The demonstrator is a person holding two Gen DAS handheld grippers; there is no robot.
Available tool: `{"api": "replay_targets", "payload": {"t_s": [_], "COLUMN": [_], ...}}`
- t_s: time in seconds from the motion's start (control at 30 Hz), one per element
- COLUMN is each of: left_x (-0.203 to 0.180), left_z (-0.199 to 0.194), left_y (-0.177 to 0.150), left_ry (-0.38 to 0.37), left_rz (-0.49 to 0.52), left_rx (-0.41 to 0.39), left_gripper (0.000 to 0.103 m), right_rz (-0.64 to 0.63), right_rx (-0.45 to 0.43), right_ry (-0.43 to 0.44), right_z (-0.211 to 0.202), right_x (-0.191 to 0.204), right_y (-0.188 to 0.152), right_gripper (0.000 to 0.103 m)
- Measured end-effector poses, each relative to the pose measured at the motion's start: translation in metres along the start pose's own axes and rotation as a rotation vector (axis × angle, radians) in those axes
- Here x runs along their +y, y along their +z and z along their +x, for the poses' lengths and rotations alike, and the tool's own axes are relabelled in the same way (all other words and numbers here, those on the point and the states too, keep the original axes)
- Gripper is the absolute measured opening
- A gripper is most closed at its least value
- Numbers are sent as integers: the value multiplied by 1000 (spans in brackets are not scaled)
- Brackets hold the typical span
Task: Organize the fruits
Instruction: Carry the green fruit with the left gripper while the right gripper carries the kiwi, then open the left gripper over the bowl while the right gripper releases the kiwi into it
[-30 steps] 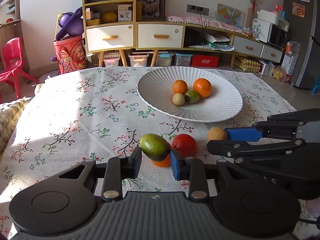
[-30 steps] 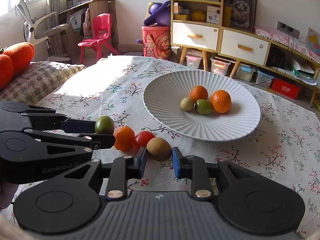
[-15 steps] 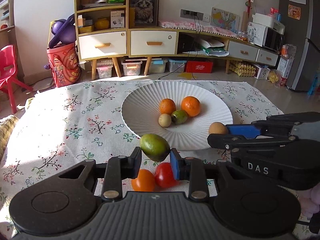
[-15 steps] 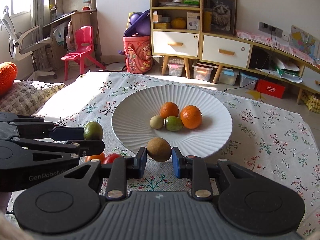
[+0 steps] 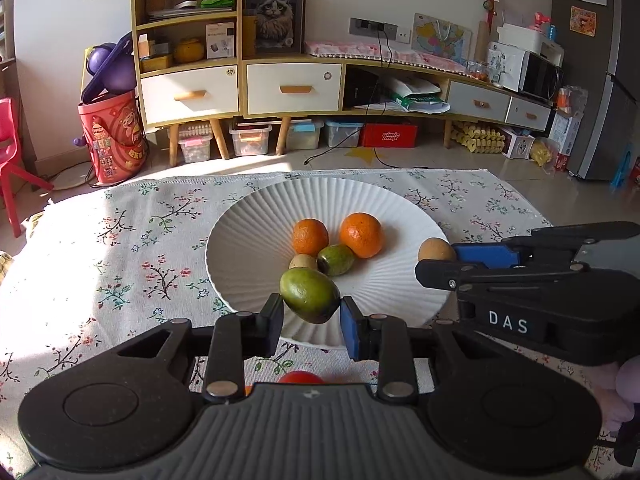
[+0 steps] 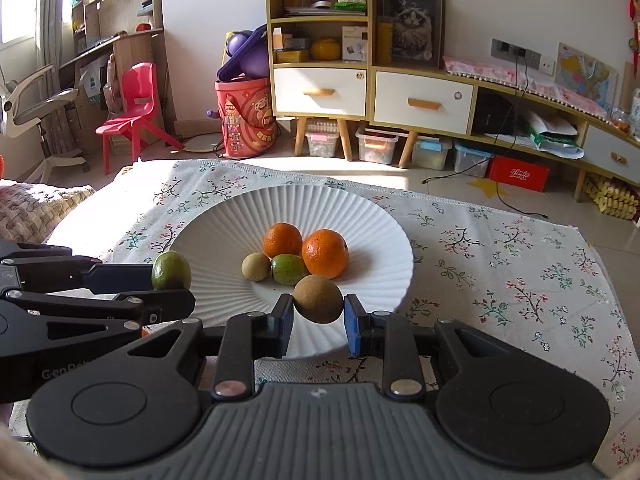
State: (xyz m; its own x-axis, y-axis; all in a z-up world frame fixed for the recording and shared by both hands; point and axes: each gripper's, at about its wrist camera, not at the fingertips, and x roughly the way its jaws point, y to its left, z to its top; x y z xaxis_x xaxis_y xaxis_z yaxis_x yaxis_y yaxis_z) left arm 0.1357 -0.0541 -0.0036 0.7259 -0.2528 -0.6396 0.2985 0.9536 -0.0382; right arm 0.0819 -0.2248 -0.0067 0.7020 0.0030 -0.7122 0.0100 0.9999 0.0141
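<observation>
Your left gripper [image 5: 311, 315] was clamped on a green mango [image 5: 309, 294], your right gripper [image 6: 318, 317] on a brown kiwi [image 6: 318, 298], both low-centre above the ribbed white plate [image 5: 248, 240]. Released high, either could roll (round fruit) into the oranges [image 5: 361, 234].

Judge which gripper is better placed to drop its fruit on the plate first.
Marginally the right gripper: its brown fruit looks further over the white plate than the left gripper's green fruit.
</observation>
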Motion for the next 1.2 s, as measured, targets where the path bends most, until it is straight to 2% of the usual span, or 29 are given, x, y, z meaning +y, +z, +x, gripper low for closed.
{"api": "replay_targets", "payload": {"t_s": [0.3,0.57,1.2], "left_x": [-3,-7,-3], "left_z": [24,39,40], "left_y": [8,7,7], "left_ry": [-23,-46,-49], "left_rz": [13,26,23], "left_rx": [22,58,70], "left_gripper": [15,15,16], "right_rz": [-5,-23,-31], "right_rx": [35,53,88], "right_ry": [-24,26,59], "right_z": [21,30,37], "right_x": [-15,-16,-14], "right_y": [4,10,12], "right_gripper": [25,25,26]}}
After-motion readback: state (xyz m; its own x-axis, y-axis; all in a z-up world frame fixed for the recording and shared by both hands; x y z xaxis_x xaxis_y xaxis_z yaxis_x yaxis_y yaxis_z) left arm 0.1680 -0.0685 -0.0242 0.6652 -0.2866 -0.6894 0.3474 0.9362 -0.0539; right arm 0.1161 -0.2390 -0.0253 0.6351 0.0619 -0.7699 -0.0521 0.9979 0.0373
